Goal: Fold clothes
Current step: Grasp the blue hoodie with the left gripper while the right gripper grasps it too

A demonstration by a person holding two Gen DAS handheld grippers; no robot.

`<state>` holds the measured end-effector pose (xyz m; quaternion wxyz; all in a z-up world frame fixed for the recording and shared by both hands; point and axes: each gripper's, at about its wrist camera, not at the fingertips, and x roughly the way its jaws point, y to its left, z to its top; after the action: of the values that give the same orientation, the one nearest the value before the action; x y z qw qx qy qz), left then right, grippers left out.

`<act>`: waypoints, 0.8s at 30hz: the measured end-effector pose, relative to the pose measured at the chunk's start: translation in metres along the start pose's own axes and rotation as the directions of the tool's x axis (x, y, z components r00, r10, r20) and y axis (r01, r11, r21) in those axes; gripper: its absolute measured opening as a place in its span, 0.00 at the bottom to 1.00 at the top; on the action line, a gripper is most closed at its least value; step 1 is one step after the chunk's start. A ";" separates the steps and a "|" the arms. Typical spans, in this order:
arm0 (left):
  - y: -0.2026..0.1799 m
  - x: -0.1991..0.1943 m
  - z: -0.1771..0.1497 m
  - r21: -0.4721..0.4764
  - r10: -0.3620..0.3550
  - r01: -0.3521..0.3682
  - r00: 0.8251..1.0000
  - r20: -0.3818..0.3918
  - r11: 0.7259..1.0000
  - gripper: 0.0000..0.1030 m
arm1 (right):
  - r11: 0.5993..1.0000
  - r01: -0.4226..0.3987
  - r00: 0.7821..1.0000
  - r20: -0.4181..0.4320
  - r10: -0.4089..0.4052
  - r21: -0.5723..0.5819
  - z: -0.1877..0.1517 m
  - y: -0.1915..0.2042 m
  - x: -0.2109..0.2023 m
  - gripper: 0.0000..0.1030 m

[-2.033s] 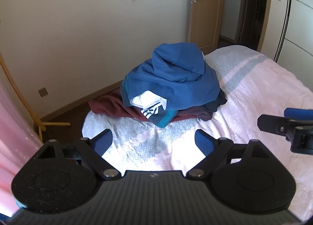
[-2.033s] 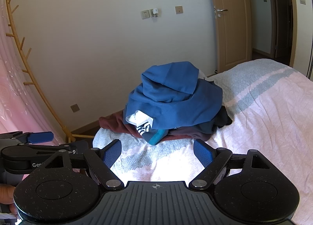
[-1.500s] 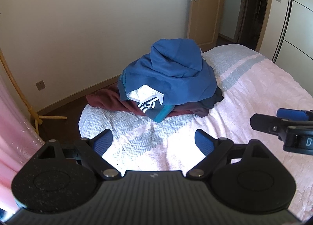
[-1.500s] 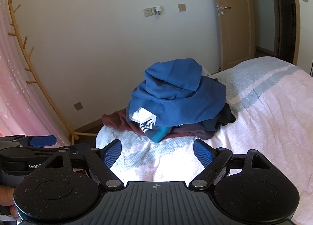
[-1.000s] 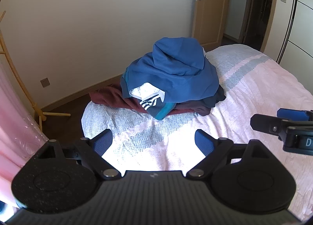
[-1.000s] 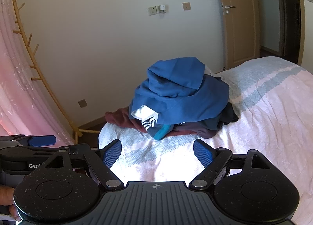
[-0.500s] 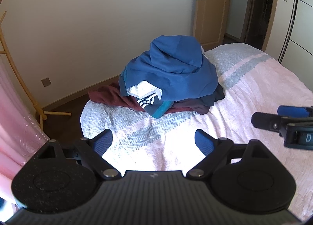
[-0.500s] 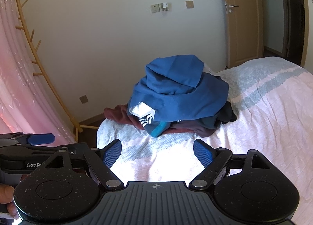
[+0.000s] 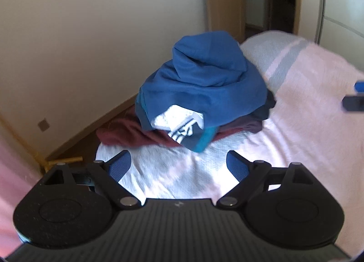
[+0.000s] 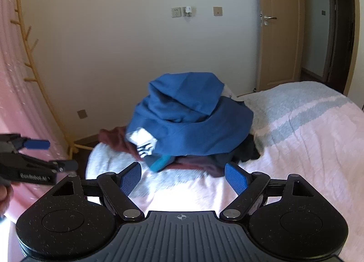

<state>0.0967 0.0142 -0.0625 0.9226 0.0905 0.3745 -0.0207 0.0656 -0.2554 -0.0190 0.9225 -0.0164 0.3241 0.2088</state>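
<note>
Both tongs, left and right, spread wide and empty, short of clothes pile on bed, ready to take the top garment

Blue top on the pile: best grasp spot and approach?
Pinch the raised fold at the peak of the blue garment, coming from above and the near side. It lies uppermost, bunched into a hump, so lifting there should free it from the maroon garment beneath. Both left gripper and right gripper are open.

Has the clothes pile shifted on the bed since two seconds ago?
No. The clothes pile sits at the same corner of the bed; only the cameras moved.
</note>
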 end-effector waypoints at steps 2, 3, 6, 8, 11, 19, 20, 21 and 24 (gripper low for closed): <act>0.010 0.035 0.012 0.042 -0.016 0.016 1.000 -0.007 0.999 0.86 | 1.000 0.011 1.000 -0.016 -0.011 -0.006 0.009 -0.005 0.024 0.81; 0.016 0.053 0.018 0.059 -0.026 0.027 1.000 -0.009 0.998 0.86 | 1.000 0.019 0.999 -0.027 -0.019 -0.011 0.014 -0.007 0.038 0.81; 0.032 0.098 0.037 0.104 -0.063 0.063 0.998 -0.003 0.993 0.86 | 0.999 0.046 0.997 -0.064 -0.048 -0.027 0.030 -0.010 0.085 0.87; 0.043 0.128 0.051 0.138 -0.091 0.090 0.996 -0.002 0.986 0.86 | 0.998 0.055 0.995 -0.084 -0.057 -0.026 0.044 -0.011 0.119 0.90; 0.057 0.170 0.075 0.207 -0.134 0.134 0.991 -0.012 0.969 0.86 | 0.997 0.061 0.992 -0.108 -0.066 -0.044 0.068 -0.009 0.167 0.90; 0.083 0.247 0.111 0.394 -0.254 0.234 0.967 -0.003 0.889 0.86 | 0.915 0.062 0.986 -0.118 -0.118 -0.398 0.121 0.008 0.264 0.92; 0.086 0.258 0.113 0.400 -0.264 0.250 0.964 -0.019 0.882 0.86 | 0.892 0.056 0.986 -0.118 -0.121 -0.449 0.124 0.010 0.273 0.96; 0.089 0.265 0.114 0.405 -0.272 0.263 0.962 -0.036 0.876 0.86 | 0.868 0.046 0.985 -0.123 -0.122 -0.494 0.126 0.011 0.282 0.98; 0.092 0.282 0.113 0.416 -0.304 0.306 0.950 -0.073 0.856 0.88 | 0.781 0.002 0.980 -0.155 -0.126 -0.625 0.129 0.014 0.316 0.99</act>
<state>0.3872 0.0925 -0.1653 0.8652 0.2275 0.3727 -0.2467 0.3580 -0.1029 -0.1064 0.8373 -0.3501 0.3219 0.2698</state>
